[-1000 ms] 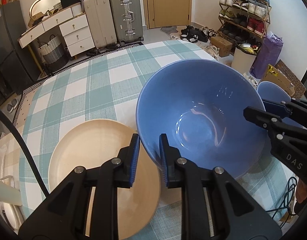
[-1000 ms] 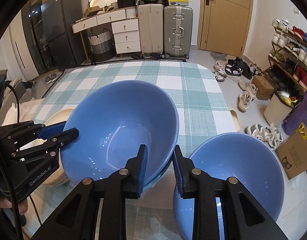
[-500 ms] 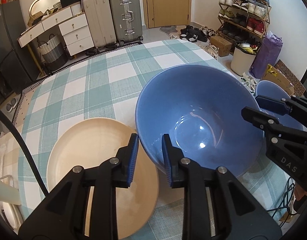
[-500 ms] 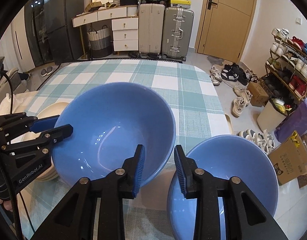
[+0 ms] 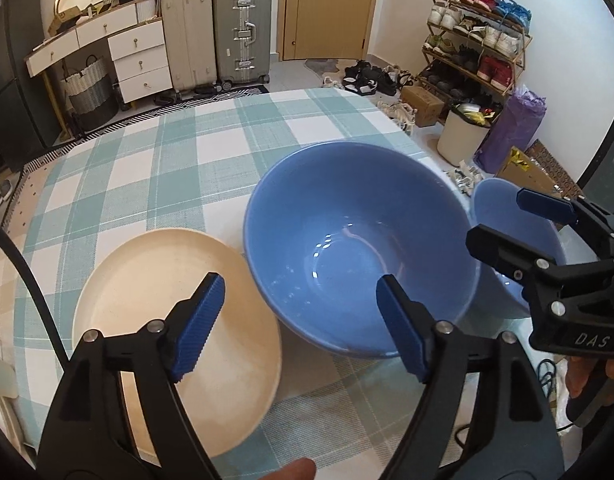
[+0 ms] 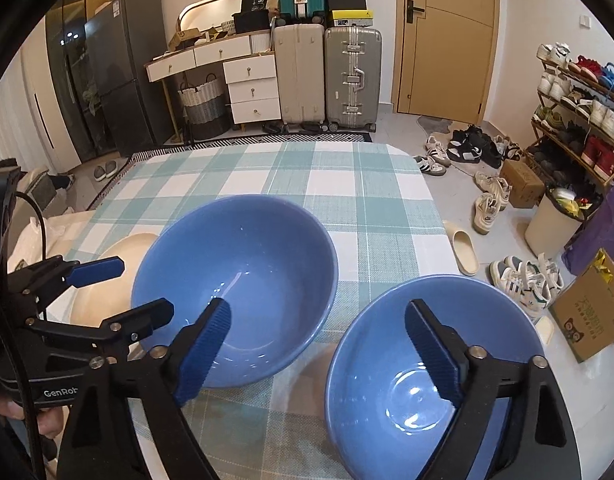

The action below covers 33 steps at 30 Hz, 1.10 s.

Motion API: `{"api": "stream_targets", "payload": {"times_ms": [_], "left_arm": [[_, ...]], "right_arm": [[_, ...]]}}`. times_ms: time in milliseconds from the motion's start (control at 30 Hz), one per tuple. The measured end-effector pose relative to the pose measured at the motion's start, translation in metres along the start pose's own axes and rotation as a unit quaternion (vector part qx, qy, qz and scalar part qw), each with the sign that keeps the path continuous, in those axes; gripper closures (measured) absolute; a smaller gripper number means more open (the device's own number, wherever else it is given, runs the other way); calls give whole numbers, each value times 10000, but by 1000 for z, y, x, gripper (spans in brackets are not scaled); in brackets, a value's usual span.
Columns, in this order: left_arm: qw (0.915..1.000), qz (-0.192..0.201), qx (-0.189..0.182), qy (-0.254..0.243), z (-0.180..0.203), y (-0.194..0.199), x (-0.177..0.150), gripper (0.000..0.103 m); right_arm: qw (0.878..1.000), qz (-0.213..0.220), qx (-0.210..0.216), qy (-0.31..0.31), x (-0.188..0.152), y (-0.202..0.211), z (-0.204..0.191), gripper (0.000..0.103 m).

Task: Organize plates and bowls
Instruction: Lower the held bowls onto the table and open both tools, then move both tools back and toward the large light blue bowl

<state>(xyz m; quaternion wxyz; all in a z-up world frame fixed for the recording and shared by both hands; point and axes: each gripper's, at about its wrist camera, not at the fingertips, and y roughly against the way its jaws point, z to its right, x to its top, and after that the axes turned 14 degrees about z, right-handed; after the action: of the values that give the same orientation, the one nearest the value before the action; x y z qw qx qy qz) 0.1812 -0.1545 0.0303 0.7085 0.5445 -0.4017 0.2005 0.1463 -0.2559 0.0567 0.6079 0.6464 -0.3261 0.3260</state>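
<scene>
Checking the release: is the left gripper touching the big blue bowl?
Apart. In the left wrist view the left gripper, jaws just opened, stands clear of the big blue bowl, its rim between the pads.

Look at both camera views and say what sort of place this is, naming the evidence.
Most likely a room in someone's home, near the entrance. A shoe rack full of shoes stands by the door, suitcases line the wall, and the checked tablecloth covers a table holding household bowls.

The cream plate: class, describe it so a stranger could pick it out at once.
Start from the checked tablecloth. Near its front edge sit two blue bowls, and the cream plate lies left of the larger blue bowl. It alone is shallow, pale and matte.
</scene>
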Motion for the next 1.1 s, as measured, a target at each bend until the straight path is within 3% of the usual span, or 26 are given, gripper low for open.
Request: {"api": "stream_targets", "payload": {"times_ms": [100,200,433,733,900,1033,1100], "left_arm": [[9998,44,-171,101,7,10,1,19],[9995,92,-264,132,17,19,0,2],[9986,148,-433,269,43,33,-4,3],[9966,142,-737,333,89,43,-19,3],[9940,-45,-1085,138,120,40,-31,17],[9910,-157,-1328,78,141,37,-37,37],[9893,-188,-1442,96,148,35,-39,41]], "right_arm": [[9999,103,-65,-14,2,14,6,3],[9996,234,-131,-97,5,32,16,1],[9975,413,-335,-470,2,70,58,1],[9938,287,-629,-876,-27,92,111,1],[9920,262,-691,-1020,-42,99,131,1],[9903,255,-773,-1126,-50,101,144,1],[9896,229,-801,-1169,-54,100,149,1]]}}
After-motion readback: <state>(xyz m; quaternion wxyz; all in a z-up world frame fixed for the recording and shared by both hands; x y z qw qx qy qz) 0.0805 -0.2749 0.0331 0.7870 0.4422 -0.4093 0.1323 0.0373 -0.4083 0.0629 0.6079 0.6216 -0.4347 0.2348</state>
